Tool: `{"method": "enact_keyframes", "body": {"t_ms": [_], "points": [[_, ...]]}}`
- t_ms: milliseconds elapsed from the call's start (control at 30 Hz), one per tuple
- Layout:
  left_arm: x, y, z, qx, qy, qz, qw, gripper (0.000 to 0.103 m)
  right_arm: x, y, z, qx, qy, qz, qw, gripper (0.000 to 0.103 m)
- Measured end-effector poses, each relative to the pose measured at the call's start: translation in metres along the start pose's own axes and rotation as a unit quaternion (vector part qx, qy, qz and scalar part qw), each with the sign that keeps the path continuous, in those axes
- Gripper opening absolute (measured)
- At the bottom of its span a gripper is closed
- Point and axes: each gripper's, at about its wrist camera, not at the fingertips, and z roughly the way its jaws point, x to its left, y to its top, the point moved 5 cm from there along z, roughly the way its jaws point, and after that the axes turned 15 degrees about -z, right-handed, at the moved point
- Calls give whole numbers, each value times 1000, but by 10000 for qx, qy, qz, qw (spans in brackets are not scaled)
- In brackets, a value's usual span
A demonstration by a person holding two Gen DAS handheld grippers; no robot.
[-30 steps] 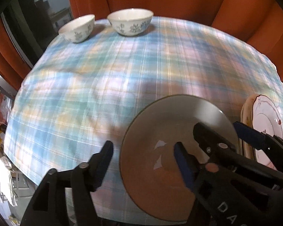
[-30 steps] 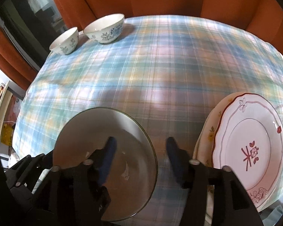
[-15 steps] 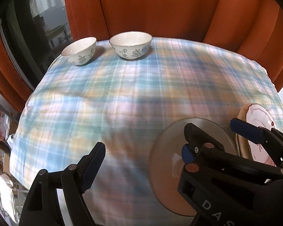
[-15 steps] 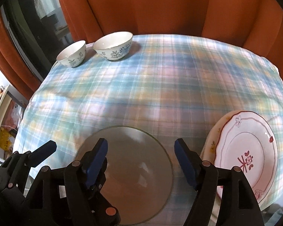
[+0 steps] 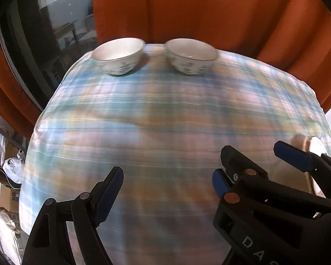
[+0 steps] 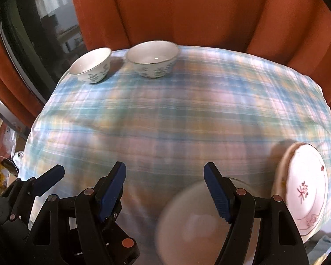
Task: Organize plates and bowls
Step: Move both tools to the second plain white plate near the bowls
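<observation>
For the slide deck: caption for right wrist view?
Open right gripper above glass plate, two bowls at far edge.

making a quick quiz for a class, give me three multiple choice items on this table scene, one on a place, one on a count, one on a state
1. Where do the bowls stand?
A. far edge of the table, side by side
B. stacked on the glass plate
C. on the floor

2. How many bowls are there?
A. one
B. two
C. four

3. What is between the right gripper's fingers?
A. a bowl
B. a fork
C. nothing

Answers:
1 A, the left bowl and right bowl sit by the orange curtain.
2 B, only those two show.
3 C, the right gripper stands open above the glass plate.
</observation>
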Motion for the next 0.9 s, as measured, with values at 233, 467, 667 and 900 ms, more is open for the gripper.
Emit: {"method": "enact_keyframes", "body": {"t_ms": [233, 467, 667, 900], "points": [[52, 37, 16, 73, -130, 0, 9999, 85, 52, 39, 22, 94, -102, 43, 9999, 76], [82, 90, 34, 88, -235, 157, 9996, 86, 83, 84, 45, 151, -189, 358, 9991, 76], [90, 148, 42, -153, -282, 159, 9994, 86, 89, 140, 57, -66, -293, 406, 9987, 76], [101, 209, 63, -390, -10, 11, 9992, 85, 91, 208, 81, -290, -456, 509, 9972, 76]]}}
